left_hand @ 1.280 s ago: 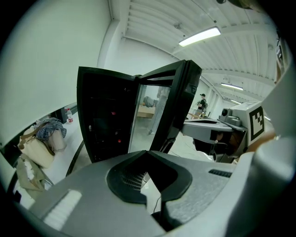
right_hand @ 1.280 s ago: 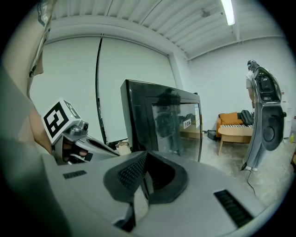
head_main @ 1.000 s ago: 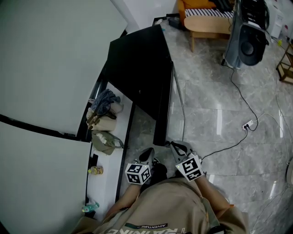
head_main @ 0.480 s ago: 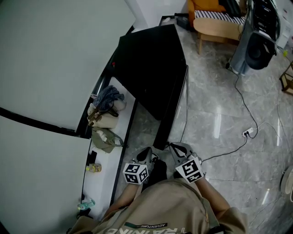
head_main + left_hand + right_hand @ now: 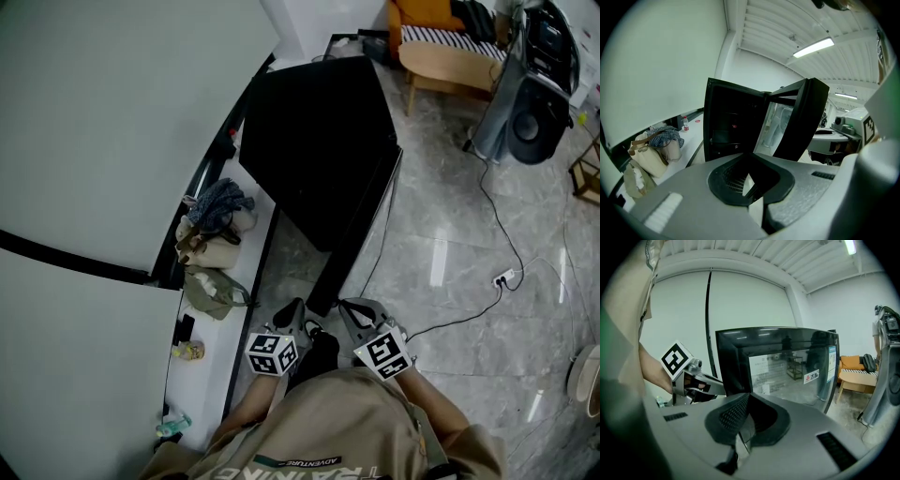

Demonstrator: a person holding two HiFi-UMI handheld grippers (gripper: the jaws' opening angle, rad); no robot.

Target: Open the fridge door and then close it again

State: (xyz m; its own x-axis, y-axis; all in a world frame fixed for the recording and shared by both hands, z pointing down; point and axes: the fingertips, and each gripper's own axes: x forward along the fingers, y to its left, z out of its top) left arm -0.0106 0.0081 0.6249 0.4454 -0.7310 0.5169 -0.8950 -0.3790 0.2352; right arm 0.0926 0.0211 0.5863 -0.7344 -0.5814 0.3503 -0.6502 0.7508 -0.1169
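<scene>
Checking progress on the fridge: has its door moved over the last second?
Yes. The door swung its near edge left, toward the counter, judged against the fridge top.

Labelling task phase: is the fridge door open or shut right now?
Open. The door stands swung well off the fridge, and the left gripper view sees the interior through the gap.

Bags on white ledge; perhaps a bottle

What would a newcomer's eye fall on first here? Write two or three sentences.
The black fridge at centre strikes first, with its glass door standing open. Next come the left gripper and right gripper, low by the door's near edge and holding nothing. Bags sit on the white ledge beside the fridge.
</scene>
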